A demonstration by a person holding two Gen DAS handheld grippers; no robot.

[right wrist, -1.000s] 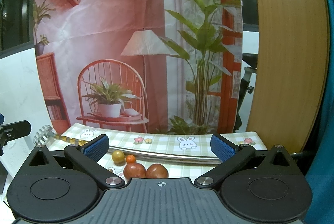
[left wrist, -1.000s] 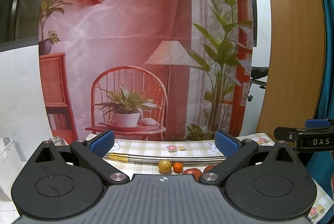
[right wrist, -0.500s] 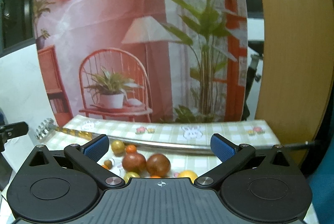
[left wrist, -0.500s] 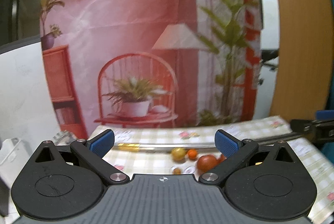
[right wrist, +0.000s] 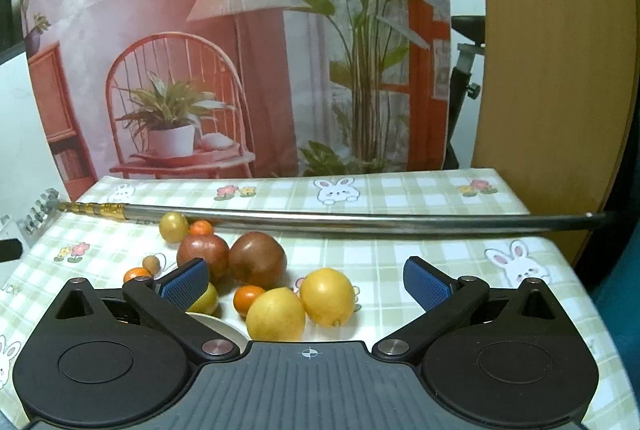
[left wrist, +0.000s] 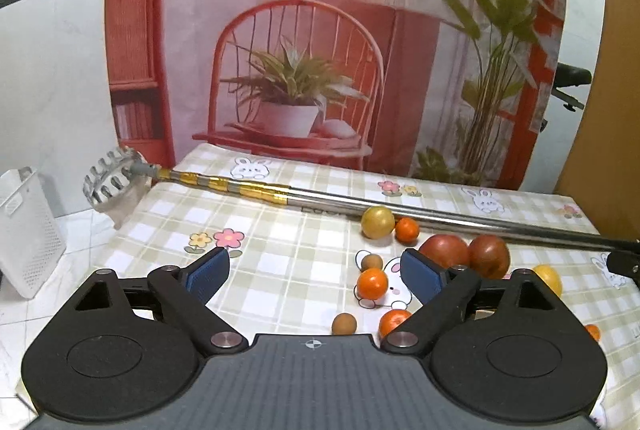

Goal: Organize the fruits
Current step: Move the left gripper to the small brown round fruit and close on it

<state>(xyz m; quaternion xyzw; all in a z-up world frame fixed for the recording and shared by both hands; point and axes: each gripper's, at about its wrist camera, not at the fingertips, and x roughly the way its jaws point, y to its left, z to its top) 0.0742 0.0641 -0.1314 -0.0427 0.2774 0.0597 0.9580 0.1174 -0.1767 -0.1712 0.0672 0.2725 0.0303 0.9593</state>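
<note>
Left wrist view showed the left gripper (left wrist: 316, 272) with its blue-padded jaws spread wide and nothing between them, held above the green-and-white checked tablecloth (left wrist: 280, 262); the stretch of cloth under and ahead of the jaws lay bare, while the loose fruit crowded to the right; a small orange mandarin (left wrist: 372, 283) sat just beside the right pad, with a small round brown fruit (left wrist: 371, 262) behind it and another brown fruit (left wrist: 344, 323) nearer the camera; two dark red apples (left wrist: 466, 254) lay touching each other further right; a round golden-yellow fruit (left wrist: 377, 222) and a second small orange mandarin (left wrist: 407, 230) rested against a long silver telescopic pole with gold bands (left wrist: 360, 203), which crossed the table slantwise and ended in a toothed metal head (left wrist: 110, 175) overhanging the left table edge; a white perforated plastic basket (left wrist: 28, 230) stood on the floor past that edge.

Right wrist view showed the right gripper (right wrist: 306, 280) likewise released and empty; two large yellow lemons (right wrist: 302, 304) lay touching between its pads, close to the camera; the red apples (right wrist: 232, 258) sat behind the left pad; the rim of a cream round dish (right wrist: 224, 328) peeked out by the left finger; the cloth to the right ran bare up to the right table edge, beside a tall wooden panel (right wrist: 556, 69).
</note>
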